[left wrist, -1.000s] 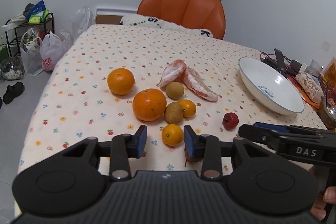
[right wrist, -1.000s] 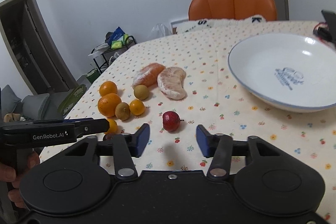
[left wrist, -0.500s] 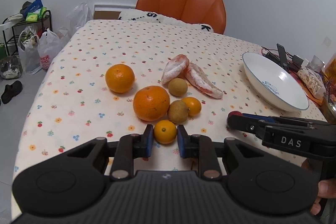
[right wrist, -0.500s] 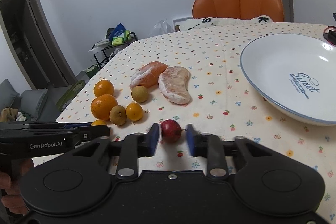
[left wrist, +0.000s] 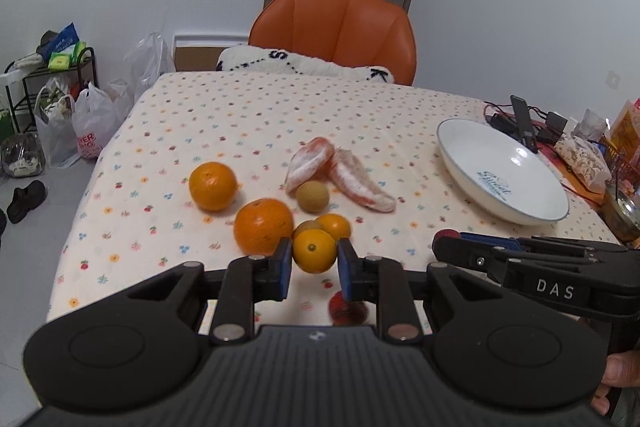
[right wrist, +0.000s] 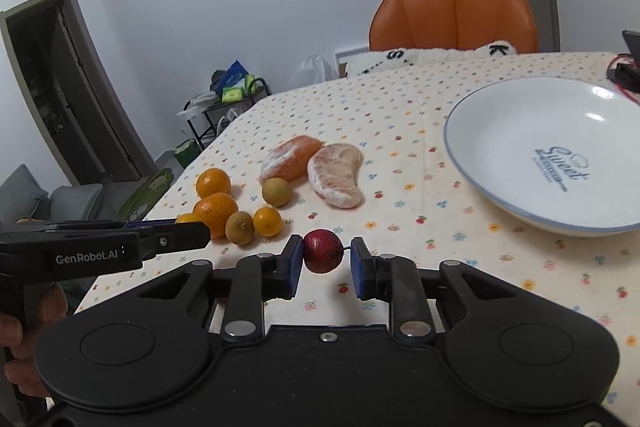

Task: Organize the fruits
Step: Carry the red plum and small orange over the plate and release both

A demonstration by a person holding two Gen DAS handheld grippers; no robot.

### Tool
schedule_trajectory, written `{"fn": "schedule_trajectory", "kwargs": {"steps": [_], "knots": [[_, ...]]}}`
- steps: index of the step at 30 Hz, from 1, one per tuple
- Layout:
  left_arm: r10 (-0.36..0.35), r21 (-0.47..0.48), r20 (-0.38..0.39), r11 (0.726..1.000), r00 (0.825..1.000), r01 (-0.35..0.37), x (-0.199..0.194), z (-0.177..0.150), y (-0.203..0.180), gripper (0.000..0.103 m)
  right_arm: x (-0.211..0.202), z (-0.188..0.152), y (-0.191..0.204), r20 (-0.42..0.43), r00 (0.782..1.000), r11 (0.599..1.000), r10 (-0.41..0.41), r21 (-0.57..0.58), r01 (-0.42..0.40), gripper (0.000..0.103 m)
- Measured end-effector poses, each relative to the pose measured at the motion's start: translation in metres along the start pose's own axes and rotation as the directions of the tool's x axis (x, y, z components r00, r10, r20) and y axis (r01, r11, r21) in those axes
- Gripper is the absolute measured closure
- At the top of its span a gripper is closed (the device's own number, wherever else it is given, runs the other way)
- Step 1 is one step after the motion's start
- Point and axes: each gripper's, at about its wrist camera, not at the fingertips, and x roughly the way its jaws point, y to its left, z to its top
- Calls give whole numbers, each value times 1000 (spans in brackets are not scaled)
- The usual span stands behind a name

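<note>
Left claw (left wrist: 312,264) clenched on small orange (left wrist: 314,251), lifted off counter (left wrist: 224,131). Right claw (right wrist: 325,264) clamped on red fruit (right wrist: 323,251), stem against one pad, also raised. Risked round fruit slipping from pads, rolling past plate (right wrist: 472,163).

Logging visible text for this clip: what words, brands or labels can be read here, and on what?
"DAS": side of the right gripper.
"GenRobot.AI": side of the left gripper.
"Sweet": inside the white bowl; the small line beneath is unreadable.
"S", "K": white cushion.
Plastic bag print: partly hidden, unreadable.
</note>
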Motion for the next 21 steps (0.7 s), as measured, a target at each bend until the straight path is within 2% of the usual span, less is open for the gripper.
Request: {"fn": "schedule_trajectory", "kwargs": {"steps": [21], "knots": [[-43, 78, 20, 996, 999, 41, 15, 12, -79, 81, -55, 5, -68, 104, 993, 996, -55, 79, 46, 79]]}}
